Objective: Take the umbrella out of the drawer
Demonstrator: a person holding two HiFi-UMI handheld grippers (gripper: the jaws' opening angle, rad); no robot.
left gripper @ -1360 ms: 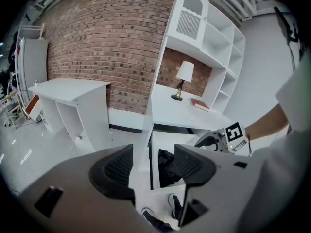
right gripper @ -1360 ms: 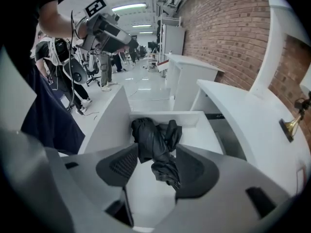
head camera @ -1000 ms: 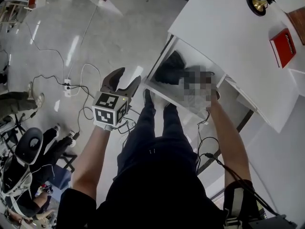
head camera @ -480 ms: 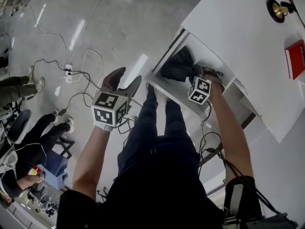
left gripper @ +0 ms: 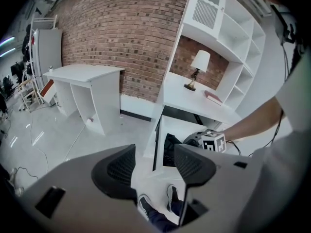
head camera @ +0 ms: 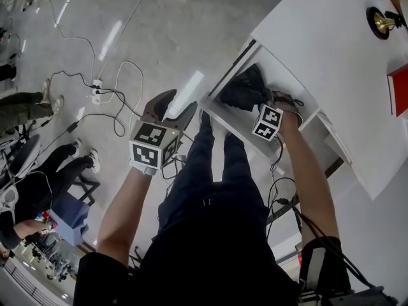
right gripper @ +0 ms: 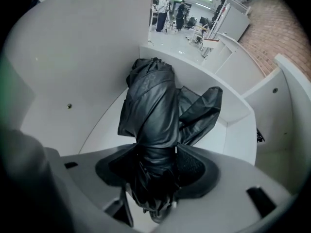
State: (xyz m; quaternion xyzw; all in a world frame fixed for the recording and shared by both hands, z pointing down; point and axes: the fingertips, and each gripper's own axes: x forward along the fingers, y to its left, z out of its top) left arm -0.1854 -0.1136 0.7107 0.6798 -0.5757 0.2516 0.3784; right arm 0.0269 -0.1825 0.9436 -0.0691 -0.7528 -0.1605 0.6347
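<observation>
Pale polished floor point(head camera: 159, 30) w/ loose cables point(head camera: 108, 94); white worktop point(head camera: 319, 43) at right, and below its edge the drawer point(head camera: 223, 115) stands pulled out. Inside lies the umbrella point(right gripper: 148, 115): black, folded, canopy loosely bunched rather than strapped tight. Right gripper point(right gripper: 156, 165) points steeply down into the drawer, jaws opening and spread wide, straddling the near end of the bundle; whether the pads touch the fabric is hard to tell from this angle. Left gripper point(left gripper: 154, 165) hangs over the floor by the drawer front, jaws apart, nothing between them. Handling, est.: light, w/ a stiff shaft inside soft, slick fabric, so a bite on cloth alone would likely slip or pull folds loose. Best hold: across the thick part where the folds wrap the shaft, firm enough to catch the core, then lift clear of the drawer wall.
</observation>
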